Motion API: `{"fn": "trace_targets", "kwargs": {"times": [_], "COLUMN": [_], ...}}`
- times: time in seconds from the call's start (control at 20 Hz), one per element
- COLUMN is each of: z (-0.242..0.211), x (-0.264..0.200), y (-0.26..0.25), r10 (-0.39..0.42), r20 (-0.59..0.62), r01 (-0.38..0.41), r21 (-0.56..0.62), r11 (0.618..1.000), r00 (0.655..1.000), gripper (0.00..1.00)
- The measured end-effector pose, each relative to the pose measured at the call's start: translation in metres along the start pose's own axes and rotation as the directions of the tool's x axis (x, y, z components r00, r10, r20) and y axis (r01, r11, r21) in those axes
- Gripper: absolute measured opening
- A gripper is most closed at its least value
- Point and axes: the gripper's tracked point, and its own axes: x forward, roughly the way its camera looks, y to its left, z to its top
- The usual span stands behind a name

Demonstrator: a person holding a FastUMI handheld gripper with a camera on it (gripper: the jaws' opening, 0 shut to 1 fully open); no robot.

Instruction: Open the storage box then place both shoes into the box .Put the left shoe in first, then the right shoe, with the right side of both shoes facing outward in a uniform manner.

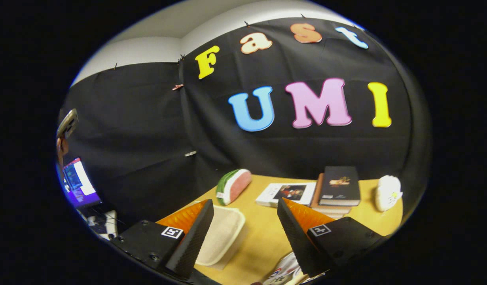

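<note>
Tongs up high, box down low

The tongs (pixel 243 237) are wide open and hold nothing. The storage box (pixel 221 237) sits on the tabletop (pixel 263 237), just past the left finger, its long side pointing away.

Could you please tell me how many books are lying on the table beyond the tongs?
3, perhaps more: a white book flat beside the watermelon slice, a dark book topping a stack, a brown one beneath it. The open tongs hold nothing.
</note>
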Motion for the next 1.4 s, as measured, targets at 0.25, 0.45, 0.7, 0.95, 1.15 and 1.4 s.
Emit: {"fn": "trace_targets", "kwargs": {"times": [0.25,0.45,0.7,0.95,1.15,1.4], "z": [-0.051,-0.092,-0.151,-0.209,-0.221,-0.194], "x": [0.018,0.035,0.053,0.055,0.054,0.048], "y": [0.007,0.019,0.017,0.036,0.053,0.047], "r10": [0.13,0.259,0.362,0.448,0.5,0.462], "r20": [-0.172,-0.257,-0.333,-0.379,-0.373,-0.325], "r01": [-0.097,-0.136,-0.081,-0.032,-0.027,-0.046], "r21": [0.186,0.416,0.629,0.734,0.781,0.776], "r11": [0.978,0.899,0.773,0.678,0.624,0.629], "r00": [0.976,0.931,0.87,0.81,0.782,0.825], "gripper": [0.98,0.98,0.98,0.98,0.95,0.1]}}
